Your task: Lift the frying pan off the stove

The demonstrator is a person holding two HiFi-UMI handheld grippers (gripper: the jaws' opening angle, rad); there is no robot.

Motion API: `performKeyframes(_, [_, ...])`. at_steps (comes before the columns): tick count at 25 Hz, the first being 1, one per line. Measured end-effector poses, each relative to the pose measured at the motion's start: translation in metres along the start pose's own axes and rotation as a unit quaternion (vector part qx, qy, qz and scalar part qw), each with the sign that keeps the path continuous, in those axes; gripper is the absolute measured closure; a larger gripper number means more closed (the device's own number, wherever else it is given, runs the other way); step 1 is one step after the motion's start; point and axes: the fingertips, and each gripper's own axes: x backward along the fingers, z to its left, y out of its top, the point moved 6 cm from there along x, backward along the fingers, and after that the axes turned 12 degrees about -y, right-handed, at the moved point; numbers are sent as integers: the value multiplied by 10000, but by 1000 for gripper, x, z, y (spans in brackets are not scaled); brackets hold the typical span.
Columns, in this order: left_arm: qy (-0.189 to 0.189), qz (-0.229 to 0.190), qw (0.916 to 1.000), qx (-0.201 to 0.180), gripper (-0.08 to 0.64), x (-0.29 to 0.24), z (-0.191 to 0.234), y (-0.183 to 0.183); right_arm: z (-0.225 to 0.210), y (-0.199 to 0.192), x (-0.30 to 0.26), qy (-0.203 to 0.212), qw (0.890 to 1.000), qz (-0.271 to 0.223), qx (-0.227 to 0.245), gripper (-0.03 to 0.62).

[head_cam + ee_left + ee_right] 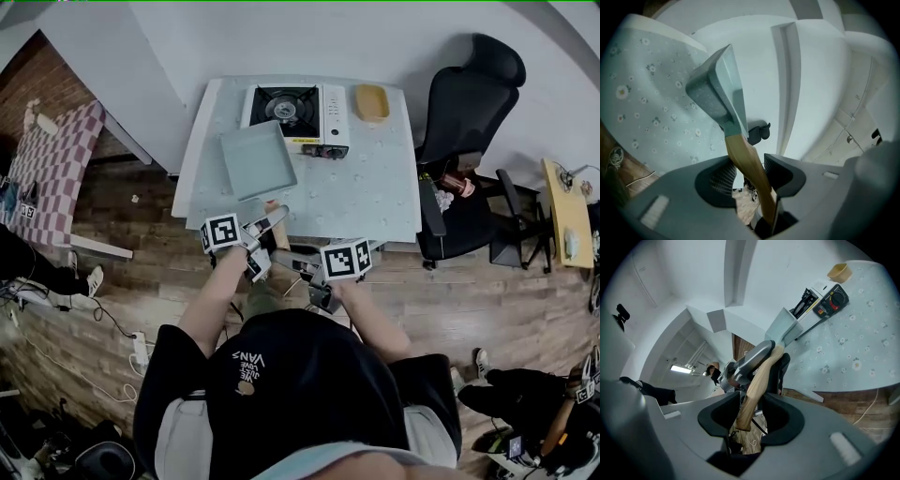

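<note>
walls [375, 37]: white | floor [469, 309]: wood planks | chair [469, 103]: black (right of the table [375, 192])

Frying pan [258, 159]: matt grey-blue; handle [745, 164] light brown wood grain. Tablecloth [375, 187]: pale blue-white, small scattered flower print. Stove [296, 117]: white body, black burner. Dish [371, 101]: yellow. Chair [469, 103]: black. Floor [525, 309]: brown planks. Cloth at left [56, 159]: pink-and-white check

The table [375, 197] wears a pale flowered cloth. A gas stove [298, 117] sits at its far edge, a tan dish [371, 101] just beside.
</note>
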Motion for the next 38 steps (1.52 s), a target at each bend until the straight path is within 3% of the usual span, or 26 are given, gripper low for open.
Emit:
performKeyframes(5, [87, -256, 9996, -45, 379, 19, 2, -22, -1, -23, 0, 42, 9994, 243, 235, 436])
performKeyframes(9, [142, -485, 9986, 139, 379, 34, 4, -37, -3, -40, -3, 57, 9983, 464, 358, 434])
performKeyframes(13, [287, -583, 9979, -36, 377, 48, 7, -44, 0, -52, -7, 123, 9966, 690, 428, 434])
performKeyframes(25, [532, -986, 9937, -61, 379, 91, 7, -64, 16, -80, -24, 337, 9899, 1163, 738, 431])
performKeyframes(38, [580, -1362, 9889, -102, 379, 119, 7, -46, 29, -74, -51, 401, 9830, 1461, 1041, 428])
